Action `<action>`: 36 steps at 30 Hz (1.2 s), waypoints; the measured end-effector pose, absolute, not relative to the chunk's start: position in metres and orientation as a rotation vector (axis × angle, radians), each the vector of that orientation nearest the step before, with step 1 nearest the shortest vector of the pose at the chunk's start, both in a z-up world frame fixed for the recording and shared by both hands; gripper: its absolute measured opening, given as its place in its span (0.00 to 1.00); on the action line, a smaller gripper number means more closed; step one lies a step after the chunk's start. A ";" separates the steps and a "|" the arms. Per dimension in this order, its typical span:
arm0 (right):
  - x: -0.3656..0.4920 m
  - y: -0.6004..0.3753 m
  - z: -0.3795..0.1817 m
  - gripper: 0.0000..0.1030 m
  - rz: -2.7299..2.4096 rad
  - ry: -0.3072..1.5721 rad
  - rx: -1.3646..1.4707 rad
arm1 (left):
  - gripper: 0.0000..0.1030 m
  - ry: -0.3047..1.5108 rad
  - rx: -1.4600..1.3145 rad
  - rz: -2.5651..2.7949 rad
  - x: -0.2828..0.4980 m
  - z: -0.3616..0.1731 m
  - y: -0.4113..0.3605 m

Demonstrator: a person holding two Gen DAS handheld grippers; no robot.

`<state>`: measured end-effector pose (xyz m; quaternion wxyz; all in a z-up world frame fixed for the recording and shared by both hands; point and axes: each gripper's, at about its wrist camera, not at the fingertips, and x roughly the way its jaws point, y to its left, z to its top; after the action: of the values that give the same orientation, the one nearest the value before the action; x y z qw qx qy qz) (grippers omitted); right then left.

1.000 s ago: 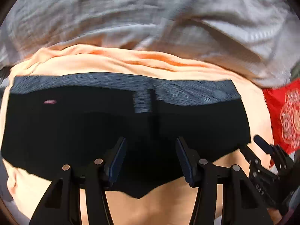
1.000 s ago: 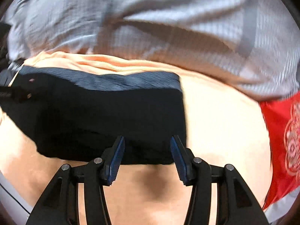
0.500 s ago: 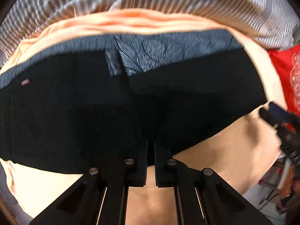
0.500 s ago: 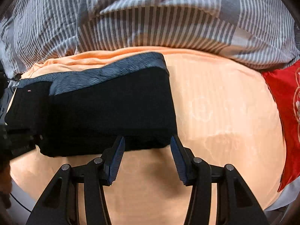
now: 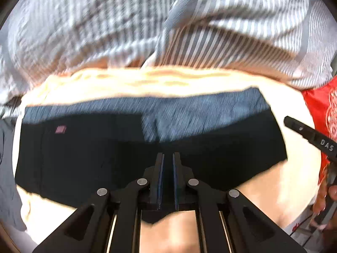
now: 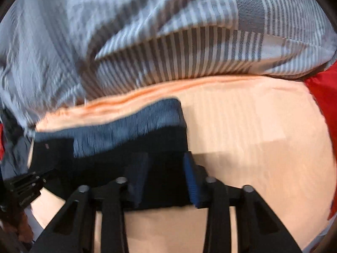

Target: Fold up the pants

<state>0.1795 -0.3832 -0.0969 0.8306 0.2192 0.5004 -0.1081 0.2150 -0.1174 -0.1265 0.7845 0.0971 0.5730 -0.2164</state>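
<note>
The pants (image 5: 88, 158), black with a grey-blue band along the far edge, lie folded on an orange sheet (image 5: 273, 191). A striped blanket (image 5: 210, 31) is bunched behind the sheet, and a red cloth (image 5: 320, 105) lies at the right edge.

The left gripper (image 5: 167, 177) has its fingers drawn close together, clamped on the near edge of the pants at about mid-width. The right gripper (image 6: 166, 179) has its fingers spread apart, one on each side of the near right corner of the pants; the blue pads (image 6: 192, 181) straddle the fabric without pinching it. Both views are motion-blurred.
</note>
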 end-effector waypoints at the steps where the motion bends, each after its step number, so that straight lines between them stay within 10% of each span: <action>1: 0.187 -0.389 -0.099 0.32 -0.235 1.060 0.483 | 0.07 1.241 0.211 -0.475 0.222 -0.132 -0.129; 27: 0.244 -0.423 -0.163 0.25 -0.208 1.158 0.602 | 0.07 1.260 0.383 -0.435 0.181 -0.207 -0.136; 36: 0.208 -0.384 -0.133 0.51 -0.253 1.138 0.446 | 0.07 1.306 0.322 -0.429 0.186 -0.203 -0.131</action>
<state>0.2083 -0.3839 -0.1333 0.8115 0.2090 0.5327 -0.1183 0.1865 -0.1310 -0.2025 0.7610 0.1477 0.6002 -0.1970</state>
